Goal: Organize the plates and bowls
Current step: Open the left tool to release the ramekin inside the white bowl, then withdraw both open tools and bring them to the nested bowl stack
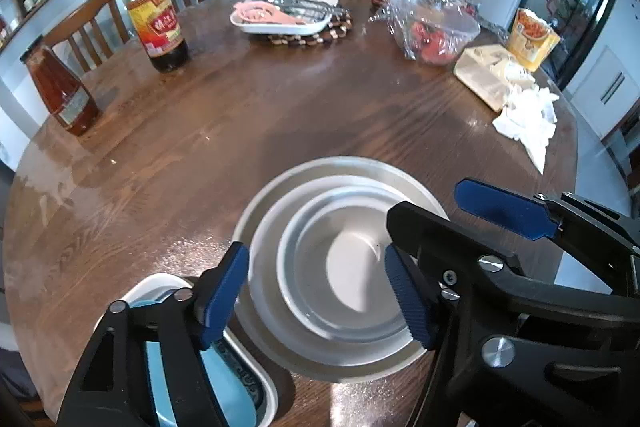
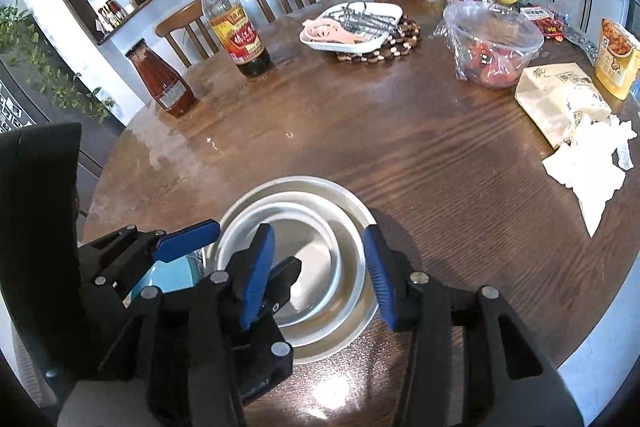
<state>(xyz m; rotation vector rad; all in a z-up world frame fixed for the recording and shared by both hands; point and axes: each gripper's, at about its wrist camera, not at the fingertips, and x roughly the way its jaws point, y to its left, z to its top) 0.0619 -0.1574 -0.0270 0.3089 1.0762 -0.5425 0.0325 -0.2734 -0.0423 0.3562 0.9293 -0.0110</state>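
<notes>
A stack of metal dishes stands near the table's front edge: a wide steel plate (image 1: 280, 187), a steel bowl (image 1: 268, 291) on it, and a smaller steel bowl (image 1: 316, 299) nested inside. The stack also shows in the right wrist view (image 2: 352, 287). My left gripper (image 1: 318, 295) is open, its fingers spread over the nested bowls, holding nothing. My right gripper (image 2: 320, 275) is open above the same stack, empty. A white dish holding a light blue plate (image 1: 240, 379) lies left of the stack, partly hidden by my left gripper.
On the round wooden table (image 1: 240, 115) stand a soy sauce bottle (image 1: 156, 15), a red sauce bottle (image 1: 60, 87), a white tray of utensils (image 1: 288, 11) on a beaded trivet, a plastic container of red food (image 1: 436, 31), a tissue pack (image 1: 492, 75), snack bags and jars. Chairs stand behind.
</notes>
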